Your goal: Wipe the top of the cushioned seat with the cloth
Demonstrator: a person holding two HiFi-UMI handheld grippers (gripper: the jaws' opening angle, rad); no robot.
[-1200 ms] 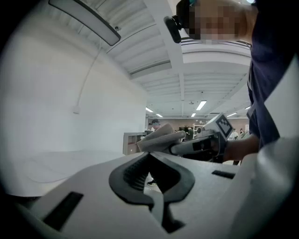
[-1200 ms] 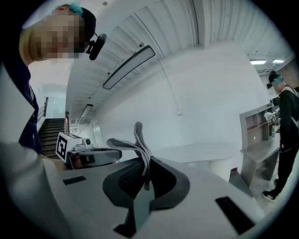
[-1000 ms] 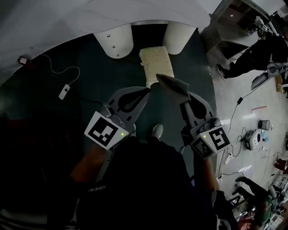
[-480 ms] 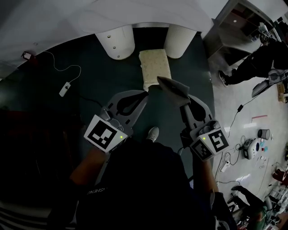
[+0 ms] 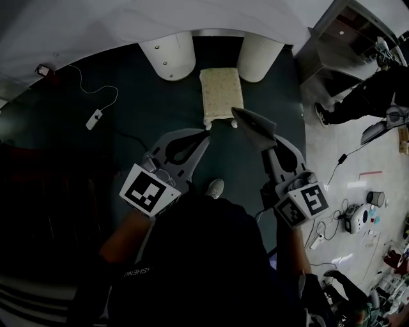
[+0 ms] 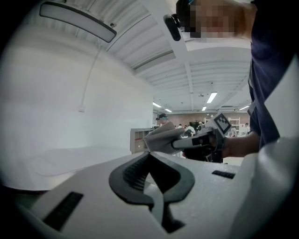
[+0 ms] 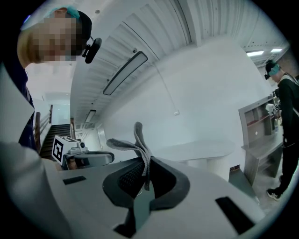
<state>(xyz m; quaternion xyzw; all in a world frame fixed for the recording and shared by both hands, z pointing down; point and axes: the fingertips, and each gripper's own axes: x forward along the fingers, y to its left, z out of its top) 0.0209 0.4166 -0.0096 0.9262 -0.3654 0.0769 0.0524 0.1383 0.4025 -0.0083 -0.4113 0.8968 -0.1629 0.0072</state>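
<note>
The cushioned seat (image 5: 222, 96) is a cream rectangular pad low on the dark floor, ahead of me in the head view. My right gripper (image 5: 265, 142) is shut on a grey cloth (image 5: 254, 126), held above the seat's near right corner. In the right gripper view the cloth (image 7: 136, 142) sticks up folded from the closed jaws of the right gripper (image 7: 145, 164). My left gripper (image 5: 206, 136) hovers just short of the seat's near left corner. The left gripper (image 6: 148, 156) is shut with nothing in it in its own view, where the cloth (image 6: 161, 137) also shows.
Two white round table legs (image 5: 167, 54) (image 5: 261, 56) stand just beyond the seat under a white tabletop (image 5: 128, 19). A white adapter on a cable (image 5: 94, 119) lies at left. A grey shelf unit (image 5: 332, 45) and a standing person (image 5: 370, 96) are at right. My shoe (image 5: 215, 188) is below the grippers.
The right gripper with the cloth has drifted a little to the right, off the seat's near end toward its right corner. The left gripper has barely moved.
</note>
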